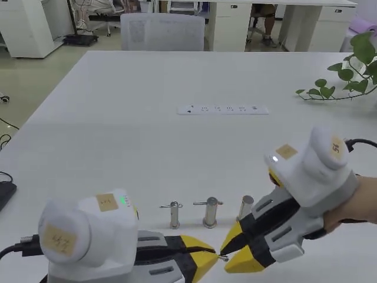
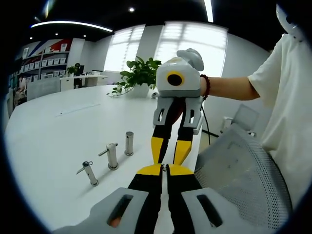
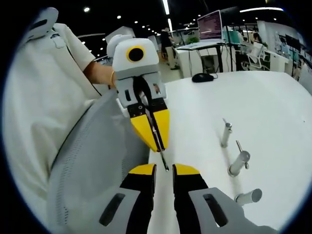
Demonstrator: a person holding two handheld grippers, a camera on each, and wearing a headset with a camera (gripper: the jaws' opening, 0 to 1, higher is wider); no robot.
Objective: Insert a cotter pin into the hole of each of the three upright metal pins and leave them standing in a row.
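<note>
Left gripper (image 2: 164, 168), sticker (image 1: 59, 240) scrawl unreadable, clenched on cotter pin (image 3: 164, 161); its long axis aims between parted jaws of right gripper (image 3: 165, 168)

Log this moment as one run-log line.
left hand-held gripper: shut on cotter pin | right hand-held gripper: open | two metal pins: pinned | third metal pin: unpinned

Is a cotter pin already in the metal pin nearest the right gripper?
No. That metal pin has a bare top, with nothing crossing it.
</note>
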